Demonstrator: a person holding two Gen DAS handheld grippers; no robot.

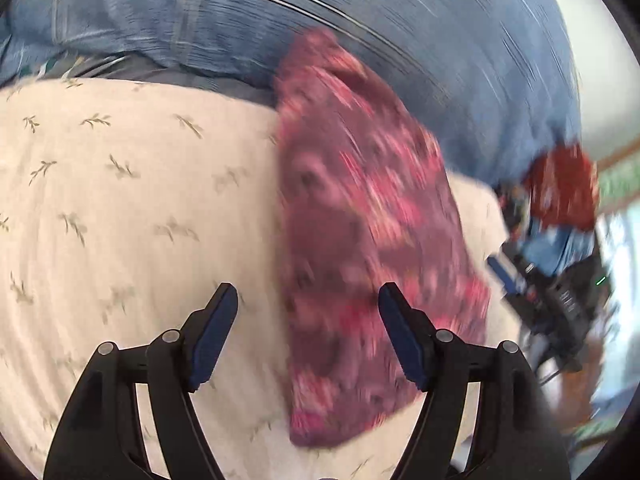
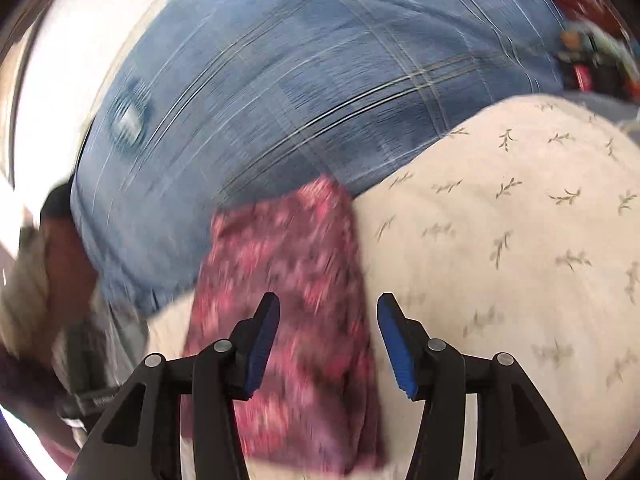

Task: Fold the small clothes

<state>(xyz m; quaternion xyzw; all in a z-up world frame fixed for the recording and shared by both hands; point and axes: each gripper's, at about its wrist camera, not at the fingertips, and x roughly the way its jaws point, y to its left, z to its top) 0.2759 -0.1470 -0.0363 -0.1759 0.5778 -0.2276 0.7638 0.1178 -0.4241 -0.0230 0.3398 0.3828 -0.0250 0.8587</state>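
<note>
A small maroon garment with a pink floral print (image 1: 360, 240) lies as a long folded strip on a cream bedsheet with a leaf pattern (image 1: 120, 200). It also shows in the right wrist view (image 2: 288, 300). My left gripper (image 1: 308, 300) is open and empty, above the sheet at the garment's left edge. My right gripper (image 2: 328, 308) is open and empty, above the garment's right edge. Both views are blurred by motion.
A blue plaid blanket (image 1: 360, 40) is bunched along the far side of the bed; it also shows in the right wrist view (image 2: 300, 80). The other gripper and a red-sleeved arm (image 1: 560, 188) show at the right. Cluttered items (image 2: 592, 64) lie far right.
</note>
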